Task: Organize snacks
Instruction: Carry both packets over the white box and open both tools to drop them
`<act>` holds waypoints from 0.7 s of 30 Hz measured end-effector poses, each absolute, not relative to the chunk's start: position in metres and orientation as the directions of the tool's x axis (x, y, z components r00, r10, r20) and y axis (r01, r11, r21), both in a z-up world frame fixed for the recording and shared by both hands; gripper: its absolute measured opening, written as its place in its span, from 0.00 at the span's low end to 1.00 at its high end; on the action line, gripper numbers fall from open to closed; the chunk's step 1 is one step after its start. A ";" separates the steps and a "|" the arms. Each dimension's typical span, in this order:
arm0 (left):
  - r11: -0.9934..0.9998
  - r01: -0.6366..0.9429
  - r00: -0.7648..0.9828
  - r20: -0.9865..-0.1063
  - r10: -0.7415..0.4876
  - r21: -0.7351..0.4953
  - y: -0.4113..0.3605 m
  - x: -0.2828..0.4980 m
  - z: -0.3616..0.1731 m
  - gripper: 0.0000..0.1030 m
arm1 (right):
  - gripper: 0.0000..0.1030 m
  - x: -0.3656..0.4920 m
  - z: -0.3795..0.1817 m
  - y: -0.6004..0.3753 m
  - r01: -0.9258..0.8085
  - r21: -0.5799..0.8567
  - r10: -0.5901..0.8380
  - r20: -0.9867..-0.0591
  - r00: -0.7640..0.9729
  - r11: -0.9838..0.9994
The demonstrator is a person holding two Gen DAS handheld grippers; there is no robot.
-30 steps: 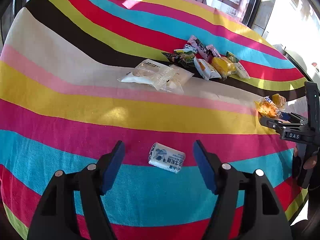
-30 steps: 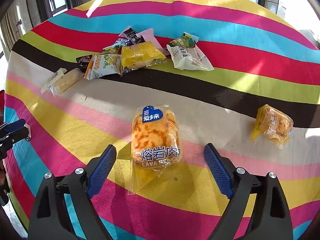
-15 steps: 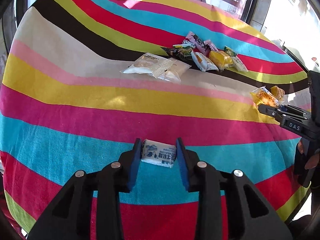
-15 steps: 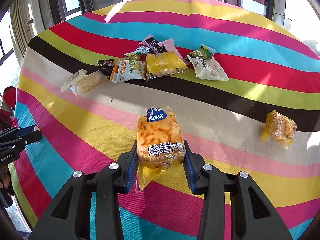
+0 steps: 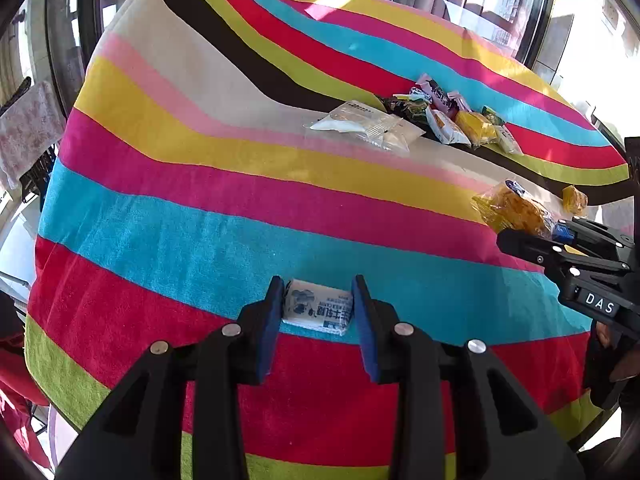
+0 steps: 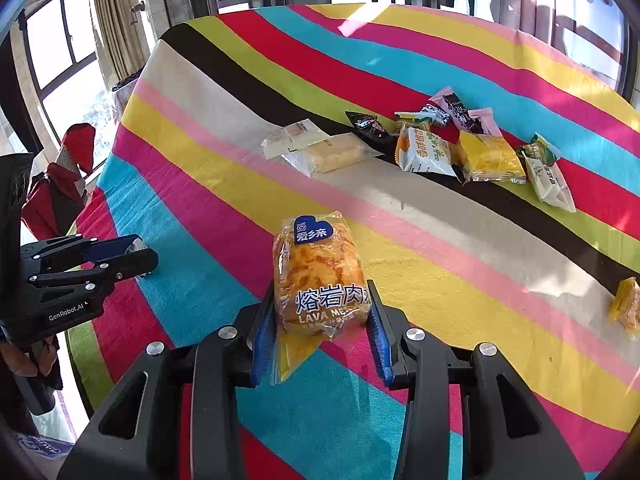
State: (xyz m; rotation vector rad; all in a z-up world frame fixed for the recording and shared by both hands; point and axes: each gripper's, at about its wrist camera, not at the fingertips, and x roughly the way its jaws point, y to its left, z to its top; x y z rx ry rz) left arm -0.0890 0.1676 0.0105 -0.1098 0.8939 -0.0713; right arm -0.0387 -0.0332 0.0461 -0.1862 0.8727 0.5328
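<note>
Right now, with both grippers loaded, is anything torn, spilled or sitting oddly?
Nothing torn or spilled. Only oddity: one small yellow snack lies alone near the tablecloth's right edge, apart from the snack pile. Left gripper holds the white packet; right gripper the bread pack.

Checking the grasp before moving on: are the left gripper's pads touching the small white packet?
Touching. The left wrist view shows the left gripper with both blue pads pressed against the white packet's ends.

The rainbow-striped terry-cloth table cover (image 5: pixel 208 216) looks soft and matt (slightly napped); the orange bread's clear plastic wrapper (image 6: pixel 320 276) and the small white plastic packet (image 5: pixel 318 307) shine glossily.
</note>
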 end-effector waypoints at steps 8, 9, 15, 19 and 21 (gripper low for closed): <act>0.990 -0.024 0.637 -0.765 -0.091 -0.138 0.190 -0.106 0.010 0.34 | 0.39 -0.057 0.046 0.010 -0.605 0.066 0.424 -0.773 0.471 0.793; 0.990 -0.029 0.640 -0.764 -0.088 -0.139 0.193 -0.109 0.010 0.34 | 0.39 -0.059 0.046 0.015 -0.615 0.067 0.431 -0.772 0.467 0.786; 0.987 -0.061 0.654 -0.753 -0.070 -0.145 0.210 -0.129 0.014 0.33 | 0.39 -0.074 0.047 0.046 -0.675 0.075 0.475 -0.768 0.430 0.734; 0.985 -0.090 0.662 -0.747 -0.052 -0.148 0.223 -0.146 0.017 0.33 | 0.39 -0.088 0.048 0.066 -0.717 0.081 0.506 -0.763 0.402 0.692; 0.984 -0.101 0.662 -0.748 -0.043 -0.146 0.230 -0.154 0.018 0.33 | 0.39 -0.095 0.048 0.074 -0.737 0.086 0.521 -0.762 0.385 0.670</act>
